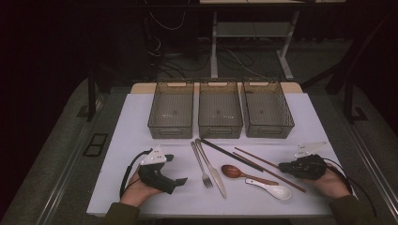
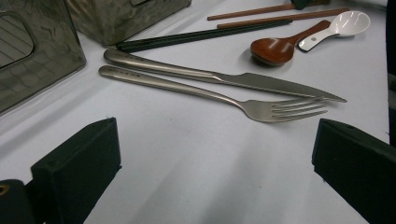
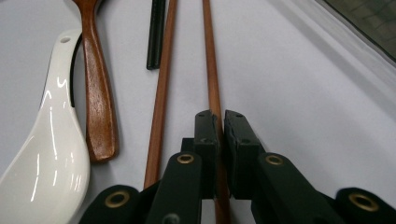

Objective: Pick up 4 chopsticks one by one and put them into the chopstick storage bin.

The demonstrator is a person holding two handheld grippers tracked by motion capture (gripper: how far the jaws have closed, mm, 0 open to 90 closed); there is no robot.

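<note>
The right gripper (image 3: 219, 122) has its jaws drawn together on a brown wooden chopstick (image 3: 211, 60) — the thin stick runs up between the two black pads, which pinch it from both sides. That chopstick lies on the white table (image 1: 141, 117), at the right of the cutlery row, its length slanting from far-left to near-right. Its twin, the second brown chopstick (image 3: 162, 93), lies just beside it on the left in the right gripper view, outside the jaws. A black chopstick pair (image 1: 230, 153) lies farther left and farther away. Next to it, nearer the person, rest a wooden spoon (image 1: 237, 173) and a white ceramic spoon (image 1: 274, 189), close together.

The left gripper (image 1: 179, 180) rests at the near left of the table with its jaws wide apart, nothing between them. Just to its right lie a fork (image 2: 243, 105) and a knife (image 2: 233, 80), side by side. Three clear bins (image 1: 220, 110) stand in a row along the far edge.
</note>
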